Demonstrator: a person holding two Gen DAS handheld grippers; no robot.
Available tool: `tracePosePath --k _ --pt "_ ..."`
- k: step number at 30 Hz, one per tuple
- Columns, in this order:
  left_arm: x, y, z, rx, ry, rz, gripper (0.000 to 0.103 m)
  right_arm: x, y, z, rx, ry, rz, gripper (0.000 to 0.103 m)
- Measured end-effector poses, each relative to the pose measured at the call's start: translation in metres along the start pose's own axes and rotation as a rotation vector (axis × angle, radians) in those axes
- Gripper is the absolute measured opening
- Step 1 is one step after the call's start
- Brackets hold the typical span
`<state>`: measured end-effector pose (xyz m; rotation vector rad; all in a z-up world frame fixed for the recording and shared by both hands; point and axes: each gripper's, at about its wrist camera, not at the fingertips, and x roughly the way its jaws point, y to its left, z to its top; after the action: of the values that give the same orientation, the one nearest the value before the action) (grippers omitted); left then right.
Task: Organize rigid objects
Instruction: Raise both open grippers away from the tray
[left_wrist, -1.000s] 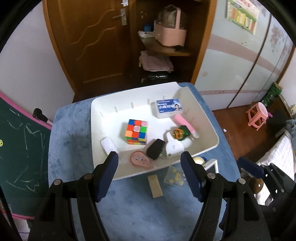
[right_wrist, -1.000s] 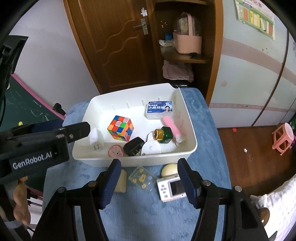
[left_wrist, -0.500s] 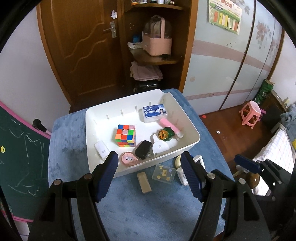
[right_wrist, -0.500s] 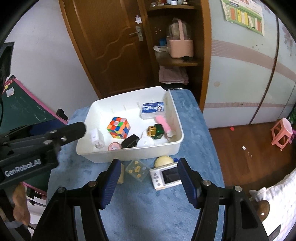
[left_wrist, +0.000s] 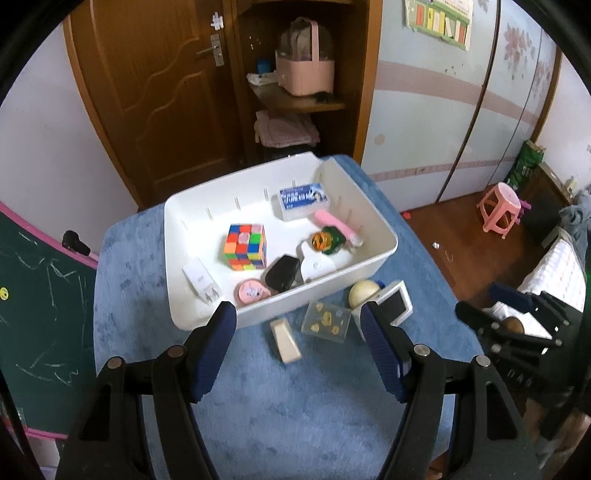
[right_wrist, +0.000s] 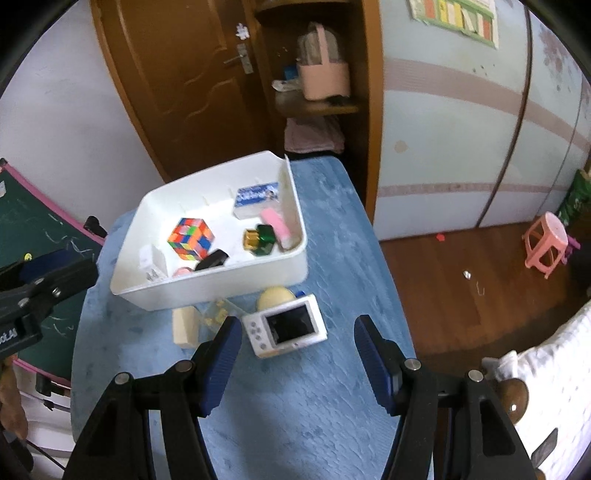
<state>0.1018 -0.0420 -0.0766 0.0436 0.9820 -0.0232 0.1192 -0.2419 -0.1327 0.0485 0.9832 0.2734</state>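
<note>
A white bin sits on a blue-covered table and holds a colour cube, a blue-and-white box, a pink tube, a green-and-gold bottle, a black adapter, a white plug and a pink round tin. In front of the bin lie a beige block, a clear case, a cream ball and a small white camera. My left gripper and my right gripper both hang open and empty above these loose things.
A green chalkboard with a pink frame stands at the table's left. Behind the table are a wooden door and shelves with a pink basket. A pink stool stands on the wooden floor at the right.
Both grippers have drawn back from the bin, so more of the table and the loose things in front of it shows. Their jaws have kept the same width.
</note>
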Motion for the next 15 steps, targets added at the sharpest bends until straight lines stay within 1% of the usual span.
tracePosePath --k 9,15 --pt "0.024 0.001 -0.031 -0.014 0.093 -0.006 0.073 0.018 -0.024 -0.026 0.033 0.020 -0.007 0.064" --pt "0.043 0.001 -0.050 -0.021 0.146 -0.001 0.073 0.039 -0.034 -0.049 0.074 0.080 0.010 0.064"
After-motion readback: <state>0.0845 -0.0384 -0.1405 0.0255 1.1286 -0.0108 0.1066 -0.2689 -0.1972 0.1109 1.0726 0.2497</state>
